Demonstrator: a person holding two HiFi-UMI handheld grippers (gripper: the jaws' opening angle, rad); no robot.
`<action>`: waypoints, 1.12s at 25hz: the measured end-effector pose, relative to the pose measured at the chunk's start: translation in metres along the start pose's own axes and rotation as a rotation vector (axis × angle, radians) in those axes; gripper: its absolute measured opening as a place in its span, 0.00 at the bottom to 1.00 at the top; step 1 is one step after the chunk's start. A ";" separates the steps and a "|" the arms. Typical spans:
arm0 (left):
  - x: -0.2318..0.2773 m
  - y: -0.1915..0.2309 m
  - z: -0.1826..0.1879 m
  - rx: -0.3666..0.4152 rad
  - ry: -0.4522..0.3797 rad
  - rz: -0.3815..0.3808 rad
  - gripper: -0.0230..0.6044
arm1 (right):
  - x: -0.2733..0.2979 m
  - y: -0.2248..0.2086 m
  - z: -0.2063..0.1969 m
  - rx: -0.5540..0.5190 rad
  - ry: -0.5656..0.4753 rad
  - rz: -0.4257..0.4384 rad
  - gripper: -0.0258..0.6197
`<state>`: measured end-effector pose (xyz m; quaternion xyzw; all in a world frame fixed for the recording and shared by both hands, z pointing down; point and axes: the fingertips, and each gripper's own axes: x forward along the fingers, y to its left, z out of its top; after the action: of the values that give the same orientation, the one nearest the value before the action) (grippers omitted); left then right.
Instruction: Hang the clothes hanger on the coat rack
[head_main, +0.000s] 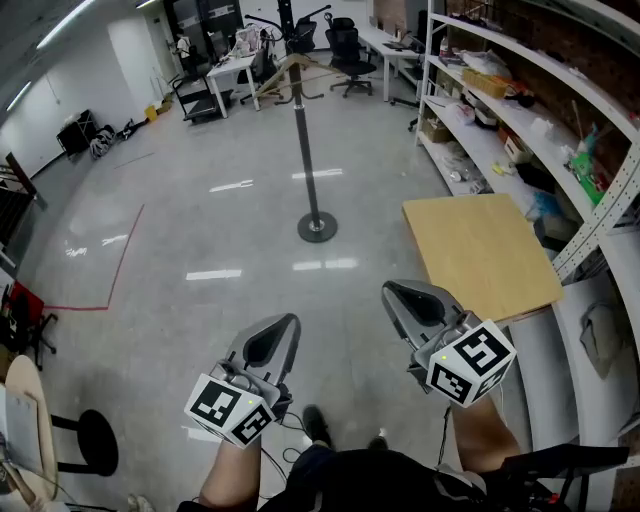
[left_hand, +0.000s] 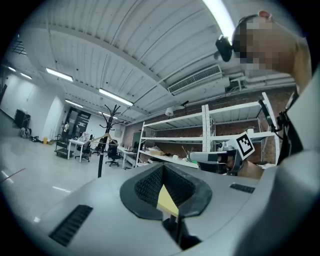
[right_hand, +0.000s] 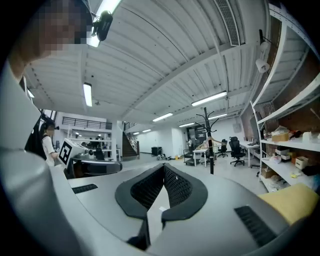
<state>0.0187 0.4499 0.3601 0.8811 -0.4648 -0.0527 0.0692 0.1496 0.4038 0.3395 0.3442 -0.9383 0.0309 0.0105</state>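
Observation:
The black coat rack (head_main: 304, 140) stands on a round base in the middle of the floor, a few steps ahead of me. A wooden clothes hanger (head_main: 290, 70) hangs near its top. In the head view my left gripper (head_main: 284, 323) and right gripper (head_main: 396, 291) are held side by side low in front of me, both pointing toward the rack, both shut with nothing in them. The rack (left_hand: 102, 150) and hanger (left_hand: 103, 136) show far off beyond my left gripper (left_hand: 162, 168). In the right gripper view the rack (right_hand: 210, 150) stands beyond my right gripper (right_hand: 164, 168).
A light wooden table (head_main: 480, 255) stands at the right, just ahead of my right gripper. Long metal shelving (head_main: 520, 110) with boxes runs along the right wall. Desks and office chairs (head_main: 345, 50) fill the back. A black stool (head_main: 88, 440) is at lower left.

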 end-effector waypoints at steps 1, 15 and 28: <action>0.001 -0.011 -0.002 -0.006 0.001 0.012 0.04 | -0.013 -0.006 -0.002 0.002 0.001 -0.003 0.05; -0.041 -0.066 0.007 0.022 0.009 0.017 0.04 | -0.070 0.007 0.006 0.026 -0.032 -0.050 0.05; -0.077 -0.058 0.012 -0.004 -0.010 0.002 0.04 | -0.066 0.054 0.011 -0.005 -0.022 -0.031 0.05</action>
<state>0.0208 0.5451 0.3410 0.8802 -0.4660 -0.0579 0.0685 0.1651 0.4864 0.3235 0.3588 -0.9331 0.0248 0.0016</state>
